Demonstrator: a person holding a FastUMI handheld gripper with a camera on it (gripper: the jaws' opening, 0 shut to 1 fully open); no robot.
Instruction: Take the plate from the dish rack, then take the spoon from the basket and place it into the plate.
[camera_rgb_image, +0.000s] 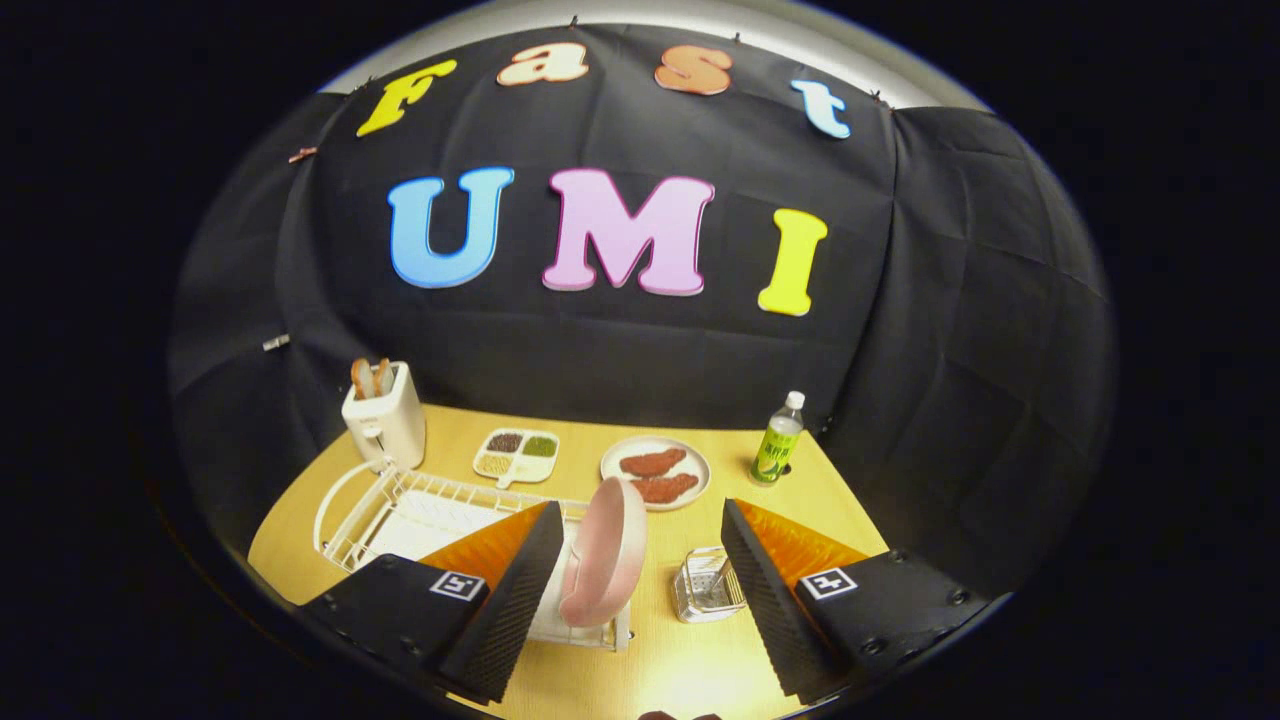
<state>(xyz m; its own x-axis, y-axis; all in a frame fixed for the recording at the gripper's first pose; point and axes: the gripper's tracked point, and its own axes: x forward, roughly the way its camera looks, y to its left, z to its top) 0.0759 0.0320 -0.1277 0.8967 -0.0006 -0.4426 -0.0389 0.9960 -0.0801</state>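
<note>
A pink plate (603, 551) stands on edge in the white wire dish rack (400, 505), at the rack's near right end. My gripper (640, 535) is open, its two black ribbed fingers spread wide. The plate sits between the fingers, close to the left finger (515, 590), and nothing touches it. A small clear basket (708, 584) stands on the wooden table just inside the right finger (765, 590), with thin metal utensils in it; I cannot make out the spoon among them.
On the table beyond the rack are a white toaster (385, 418) with bread, a divided dish (516, 455) of seeds, a round plate with two pieces of meat (656, 472), and a green-labelled bottle (778, 440). Black cloth walls close the back and sides.
</note>
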